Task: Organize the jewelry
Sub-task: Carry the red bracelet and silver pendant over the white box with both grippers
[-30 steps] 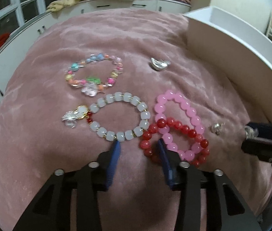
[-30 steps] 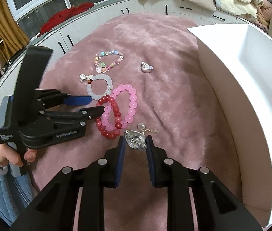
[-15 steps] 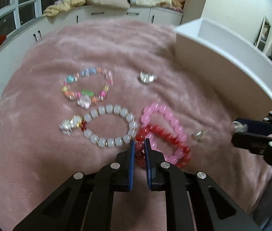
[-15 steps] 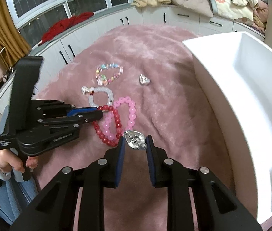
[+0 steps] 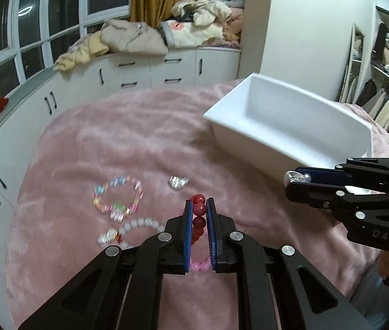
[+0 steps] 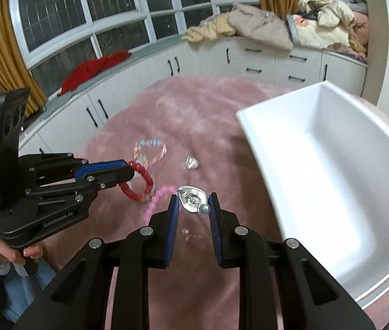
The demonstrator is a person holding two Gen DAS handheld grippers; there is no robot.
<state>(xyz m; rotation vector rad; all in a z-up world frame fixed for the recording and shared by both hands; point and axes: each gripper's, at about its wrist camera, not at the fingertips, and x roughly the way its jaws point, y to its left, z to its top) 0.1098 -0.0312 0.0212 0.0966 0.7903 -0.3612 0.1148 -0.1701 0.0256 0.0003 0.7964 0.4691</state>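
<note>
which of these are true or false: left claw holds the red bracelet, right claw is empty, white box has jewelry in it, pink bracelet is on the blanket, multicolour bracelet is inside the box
1. The left claw holds the red bracelet. True.
2. The right claw is empty. False: it is shut on a silver brooch.
3. The white box has jewelry in it. False: the inside that shows is bare.
4. The pink bracelet is on the pink blanket. True.
5. The multicolour bracelet is inside the box. False: it lies on the blanket, apart from the box.
</note>
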